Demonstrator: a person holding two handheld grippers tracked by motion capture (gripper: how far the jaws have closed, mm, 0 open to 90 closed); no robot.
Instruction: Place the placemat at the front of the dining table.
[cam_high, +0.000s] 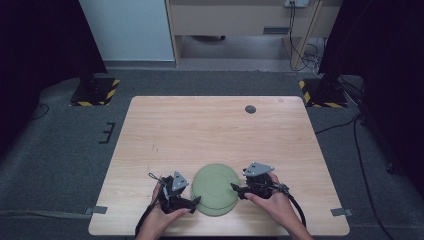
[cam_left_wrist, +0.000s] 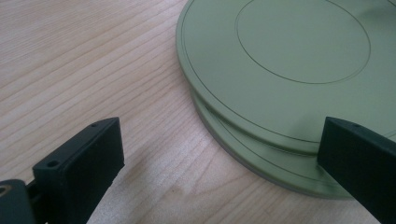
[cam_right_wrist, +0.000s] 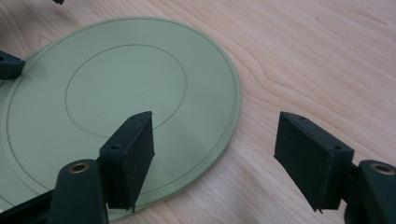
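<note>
**Two green plates stacked between your open grippers**

On the wooden table (cam_high: 210, 125) you have two green plates (cam_high: 216, 189), stacked upside down near your edge, the upper one shifted a little off the lower. No writing is readable on them. Your left gripper (cam_high: 196, 202) and right gripper (cam_high: 235, 189) flank the stack, both with jaws spread, grasping nothing.

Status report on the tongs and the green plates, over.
Left tongs open at the stack's edge. Right tongs open, astride the rim. Two green plates stacked, top one shifted. Nothing in the way.
</note>
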